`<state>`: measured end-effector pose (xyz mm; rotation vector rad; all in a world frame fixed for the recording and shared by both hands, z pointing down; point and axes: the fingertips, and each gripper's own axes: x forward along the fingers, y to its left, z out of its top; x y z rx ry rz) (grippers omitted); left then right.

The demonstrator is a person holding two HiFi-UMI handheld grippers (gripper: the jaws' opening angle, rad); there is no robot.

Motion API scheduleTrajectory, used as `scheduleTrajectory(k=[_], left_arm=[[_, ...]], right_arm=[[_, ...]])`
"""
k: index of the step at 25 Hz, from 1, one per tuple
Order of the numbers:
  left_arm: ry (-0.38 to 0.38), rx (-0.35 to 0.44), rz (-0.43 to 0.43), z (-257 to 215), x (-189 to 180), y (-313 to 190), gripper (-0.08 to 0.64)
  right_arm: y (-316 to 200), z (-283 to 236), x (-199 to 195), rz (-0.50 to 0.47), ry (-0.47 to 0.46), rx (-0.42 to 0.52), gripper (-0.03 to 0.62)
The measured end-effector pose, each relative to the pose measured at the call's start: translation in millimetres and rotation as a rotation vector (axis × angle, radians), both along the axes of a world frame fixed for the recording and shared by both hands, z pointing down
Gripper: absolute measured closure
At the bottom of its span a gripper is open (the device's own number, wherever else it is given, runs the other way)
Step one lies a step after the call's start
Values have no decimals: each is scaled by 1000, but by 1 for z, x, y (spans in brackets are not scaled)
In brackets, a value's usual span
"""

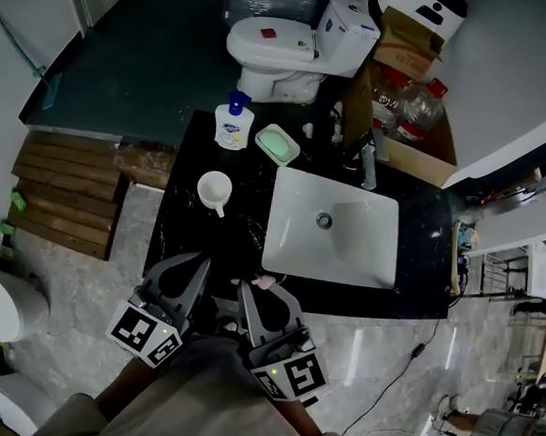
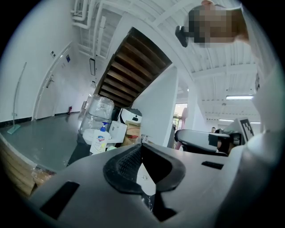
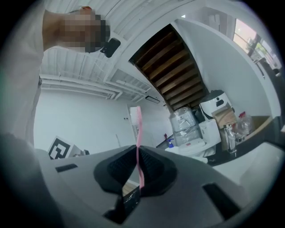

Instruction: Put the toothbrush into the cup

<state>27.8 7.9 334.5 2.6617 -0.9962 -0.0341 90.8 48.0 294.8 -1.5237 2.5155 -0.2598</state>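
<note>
Toothbrush (image 3: 138, 147) is pinched in your right hand-held gripper (image 3: 138, 153): the jaws are closed to a narrow slit on its thin pink handle, w/ the dark ribbed pads pressing it from both sides. In the right gripper view the toothbrush stands nearly upright. Its head rises well above the jaw tips and the lower handle runs down between the pads. It's slim, pale pink and slightly curved along its length; bristle detail is too small to tell.

From the head view, the right hand-held gripper (image 1: 264, 308) sits just in front of the sink (image 1: 289, 251), at the sink's near-left corner, and a small pink bit of the brush (image 1: 264, 281) pokes out there at the rim.

Your left hand-held gripper (image 2: 141, 147) has its jaws closed tip to tip w/ nothing between them. In the head view it (image 1: 181, 285) is in front of the sink and to its left, beside the right one but apart from it.

Cup (image 1: 214, 190) is white w/ a handle and stands upright on the black table (image 1: 183, 229), just left of the sink and well apart from both grippers. Behind the sink's left corner are a soap bottle (image 1: 233, 125) and a green soap dish (image 1: 278, 144); the tap (image 1: 365, 158) is at the sink's back edge.
</note>
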Motion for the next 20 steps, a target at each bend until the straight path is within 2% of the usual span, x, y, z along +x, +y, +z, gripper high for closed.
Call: scheduleTrajectory(k=[7,15,20], left_arm=[[1,15,-34,-6,-18,-39,549],[-7,14,-8,-3,-32,-72,549],[-11,36,43,-3,-37,-84,549]], right_arm=[[-38,-3,-17,-23,12,-13,569],[-71,-6,-35,-11,26,-7,569],[-84,-5,-44,3,42,6,569]])
